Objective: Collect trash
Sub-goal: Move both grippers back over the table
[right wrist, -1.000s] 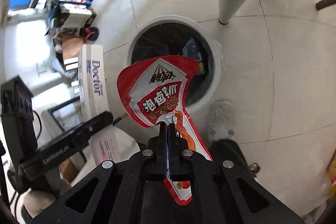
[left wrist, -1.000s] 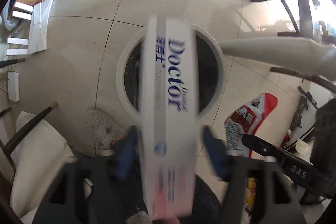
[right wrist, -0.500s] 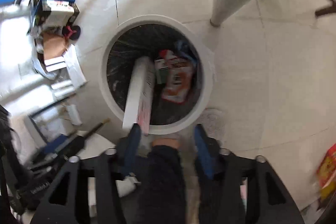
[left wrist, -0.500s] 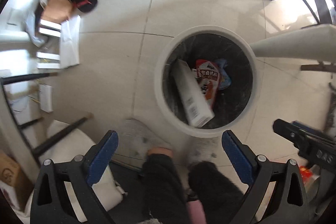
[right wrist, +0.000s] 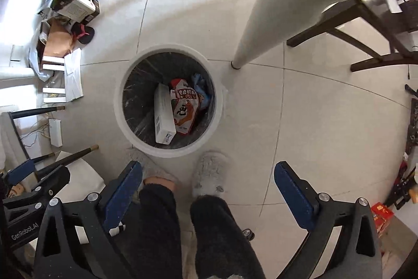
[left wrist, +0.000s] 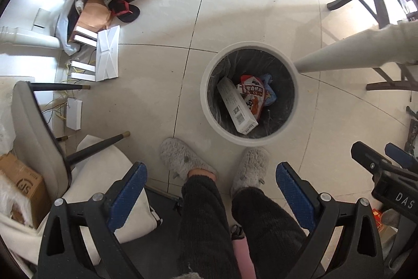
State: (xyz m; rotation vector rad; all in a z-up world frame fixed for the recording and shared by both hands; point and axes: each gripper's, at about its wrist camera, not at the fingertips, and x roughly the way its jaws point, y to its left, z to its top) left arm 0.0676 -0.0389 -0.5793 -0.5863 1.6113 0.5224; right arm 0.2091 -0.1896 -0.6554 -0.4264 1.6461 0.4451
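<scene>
A white round trash bin (left wrist: 206,106) with a black liner stands on the tiled floor, also in the right wrist view (right wrist: 118,106). Inside lie a white toothpaste box (left wrist: 236,106) (right wrist: 163,114), a red snack bag (left wrist: 253,96) (right wrist: 185,109) and something blue. My left gripper (left wrist: 210,187) is open and empty, high above the floor, near side of the bin. My right gripper (right wrist: 209,184) is open and empty too, at a similar height. The right gripper's body shows at the left view's right edge (left wrist: 384,174).
The person's legs and grey slippers (left wrist: 183,161) stand just before the bin. A white table leg (right wrist: 263,17) stands by the bin. Dark chairs (right wrist: 365,25) are at the right, a chair (left wrist: 39,137) at the left. Boxes, papers and sandals (left wrist: 104,4) clutter the far left.
A second ago the left gripper held the toothpaste box and the right held the snack bag. Both opened and both items dropped into the bin. The grippers have since risen.
</scene>
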